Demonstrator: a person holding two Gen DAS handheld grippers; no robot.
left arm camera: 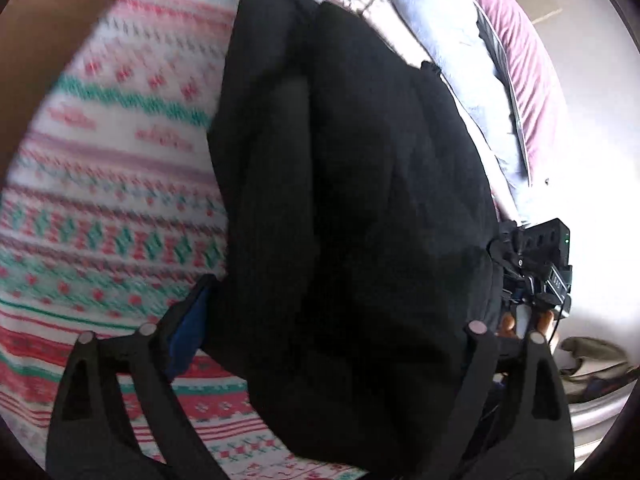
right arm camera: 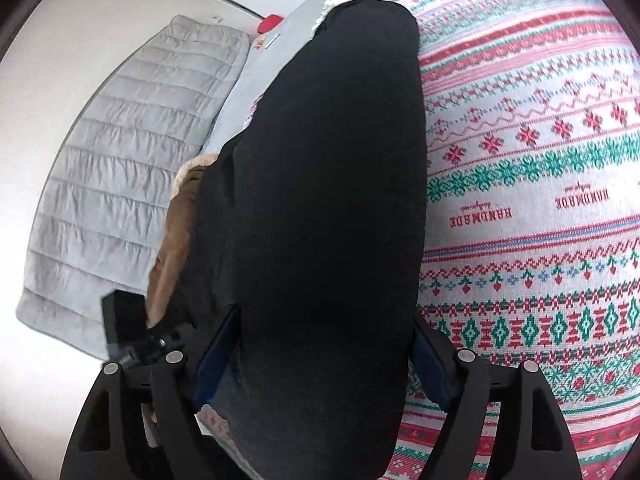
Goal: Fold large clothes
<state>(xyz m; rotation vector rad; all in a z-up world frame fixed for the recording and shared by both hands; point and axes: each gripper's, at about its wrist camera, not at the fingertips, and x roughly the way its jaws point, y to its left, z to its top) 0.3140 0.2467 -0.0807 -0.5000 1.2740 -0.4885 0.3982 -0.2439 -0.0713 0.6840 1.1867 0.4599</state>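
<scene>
A black garment [left arm camera: 352, 184] lies in a long folded strip on a bed spread with a red, green and white patterned blanket [left arm camera: 112, 184]. My left gripper [left arm camera: 340, 312] stands wide over the strip's near end. Its blue left pad [left arm camera: 188, 332] sits beside the cloth edge, and the other finger is partly hidden by cloth. In the right wrist view the same black garment [right arm camera: 320, 184] runs away between the fingers of my right gripper [right arm camera: 326, 316]. The blue pads [right arm camera: 216, 360] flank the cloth without pinching it. Both grippers are open.
A brown garment [right arm camera: 176, 240] lies by the black one at the bed's edge. A grey quilted mat [right arm camera: 120, 160] covers the floor beside the bed. A pale blue blanket [left arm camera: 452, 60] and a pink cushion [left arm camera: 524, 64] sit at the far end. The patterned blanket [right arm camera: 540, 200] stretches to the right.
</scene>
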